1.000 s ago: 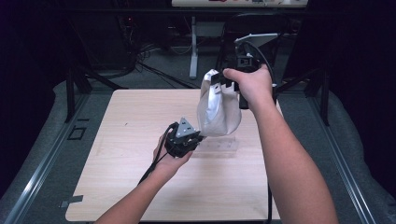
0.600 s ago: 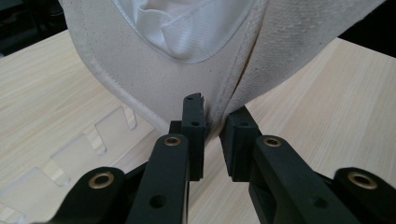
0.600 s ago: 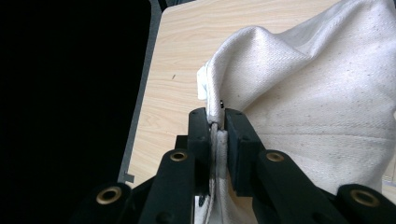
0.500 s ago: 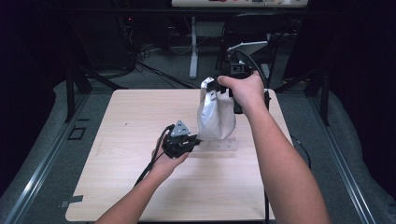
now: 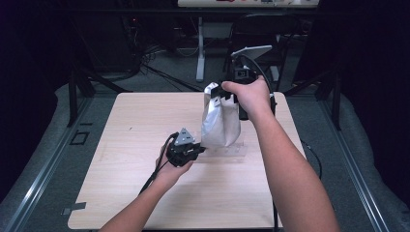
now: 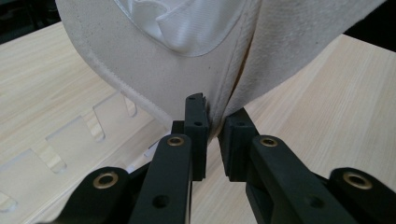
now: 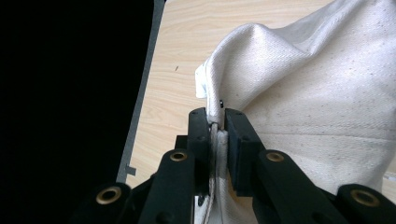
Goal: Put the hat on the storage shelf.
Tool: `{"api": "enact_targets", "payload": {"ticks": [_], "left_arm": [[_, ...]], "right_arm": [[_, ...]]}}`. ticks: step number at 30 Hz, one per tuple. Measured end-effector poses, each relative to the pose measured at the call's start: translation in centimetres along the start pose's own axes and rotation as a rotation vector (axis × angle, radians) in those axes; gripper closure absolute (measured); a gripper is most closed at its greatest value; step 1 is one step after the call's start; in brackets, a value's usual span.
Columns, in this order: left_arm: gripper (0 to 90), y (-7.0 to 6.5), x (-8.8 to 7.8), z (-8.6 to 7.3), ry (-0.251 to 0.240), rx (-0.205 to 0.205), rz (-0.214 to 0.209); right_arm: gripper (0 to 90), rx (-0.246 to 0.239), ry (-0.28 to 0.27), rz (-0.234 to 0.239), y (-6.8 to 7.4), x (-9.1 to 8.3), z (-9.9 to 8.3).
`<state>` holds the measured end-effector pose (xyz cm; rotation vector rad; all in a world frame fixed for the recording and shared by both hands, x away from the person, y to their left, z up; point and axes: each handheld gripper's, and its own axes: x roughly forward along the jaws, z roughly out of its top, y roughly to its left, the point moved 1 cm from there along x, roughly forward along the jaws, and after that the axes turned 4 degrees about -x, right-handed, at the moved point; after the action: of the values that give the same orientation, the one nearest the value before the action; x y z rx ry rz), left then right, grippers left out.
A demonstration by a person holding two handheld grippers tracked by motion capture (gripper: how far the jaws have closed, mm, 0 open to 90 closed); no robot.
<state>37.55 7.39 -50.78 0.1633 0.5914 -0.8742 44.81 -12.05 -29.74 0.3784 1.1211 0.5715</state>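
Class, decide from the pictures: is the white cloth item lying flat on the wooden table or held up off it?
Held up. The white cloth item hangs from the right gripper, shut on its top edge; the left gripper pinches its lower edge.

Clear slotted rack [image 5: 227, 152], chair [image 5: 270, 34] behind.

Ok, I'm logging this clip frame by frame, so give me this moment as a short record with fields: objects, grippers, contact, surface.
object: white cloth bag, hanging upright, bottom near the table
right gripper: shut on the bag's top edge, holding it up
left gripper: jaws around a fold at the bag's lower edge, cloth between them
surface: light wooden table
other: clear slotted plastic strip lying flat on the table under the bag
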Motion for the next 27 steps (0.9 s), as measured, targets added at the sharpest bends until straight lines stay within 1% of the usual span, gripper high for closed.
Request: {"api": "enact_targets", "payload": {"ticks": [2, 3, 6, 8, 9, 10, 11, 13, 14, 16, 19, 21, 22, 25, 26, 27], "left_arm": [[83.7, 0.1, 0.0, -0.2, 0.013, -0.005, 0.006], [84.0, 0.1, 0.1, -0.3, 0.01, -0.009, 0.012], [84.9, 0.4, 0.2, -0.7, 0.031, -0.04, 0.022], [85.0, 0.4, 0.2, -0.8, 0.028, -0.047, 0.024], [85.0, 0.5, 0.2, -0.9, 0.026, -0.058, 0.026], [85.1, 0.5, 0.2, -1.0, 0.026, -0.062, 0.029], [85.2, 0.4, 0.2, -1.0, 0.027, -0.065, 0.031], [85.4, 0.5, 0.1, -1.1, 0.034, -0.096, 0.035], [85.4, 0.5, 0.1, -1.1, 0.035, -0.104, 0.038], [85.6, 0.4, 0.3, -1.3, 0.06, -0.111, 0.05], [85.6, 0.3, 1.0, -1.8, 0.116, -0.11, 0.068], [85.6, 0.3, 1.1, -2.1, 0.107, -0.126, 0.066], [85.6, 0.3, 1.1, -2.2, 0.1, -0.129, 0.066], [85.1, 0.2, 1.1, -2.2, 0.096, -0.114, 0.073], [84.4, 0.2, 1.1, -2.3, 0.094, -0.118, 0.073], [83.0, 0.1, 1.0, -2.2, 0.093, -0.132, 0.068]], "right_arm": [[81.3, 0.001, 0.007, -0.001, -0.1, 0.1, -0.1], [81.3, 0.004, 0.008, 0.0, -0.3, 0.3, -0.1], [81.3, 0.007, 0.018, -0.001, -0.6, 0.8, -0.3], [81.3, 0.004, 0.023, -0.004, -0.7, 1.0, -0.3], [81.3, 0.001, 0.032, -0.004, -0.8, 1.1, -0.3], [81.3, 0.007, 0.024, -0.002, -0.9, 1.4, -0.3], [81.3, 0.01, 0.028, -0.001, -0.9, 1.5, -0.3], [81.3, 0.004, 0.034, -0.004, -1.0, 1.7, -0.3], [81.4, 0.005, 0.039, -0.003, -1.0, 1.8, -0.4], [81.3, 0.01, 0.044, -0.009, -1.0, 2.0, -0.5], [81.3, 0.002, 0.052, -0.039, -1.1, 2.5, -0.6], [81.4, 0.003, 0.073, -0.058, -1.3, 3.0, -0.8], [81.4, 0.005, 0.069, -0.051, -1.5, 3.2, -0.9], [81.4, 0.012, 0.067, -0.045, -1.9, 3.3, -0.9], [81.3, 0.014, 0.064, -0.043, -2.0, 3.2, -0.9], [81.3, 0.012, 0.062, -0.042, -2.0, 3.2, -0.9]]}}
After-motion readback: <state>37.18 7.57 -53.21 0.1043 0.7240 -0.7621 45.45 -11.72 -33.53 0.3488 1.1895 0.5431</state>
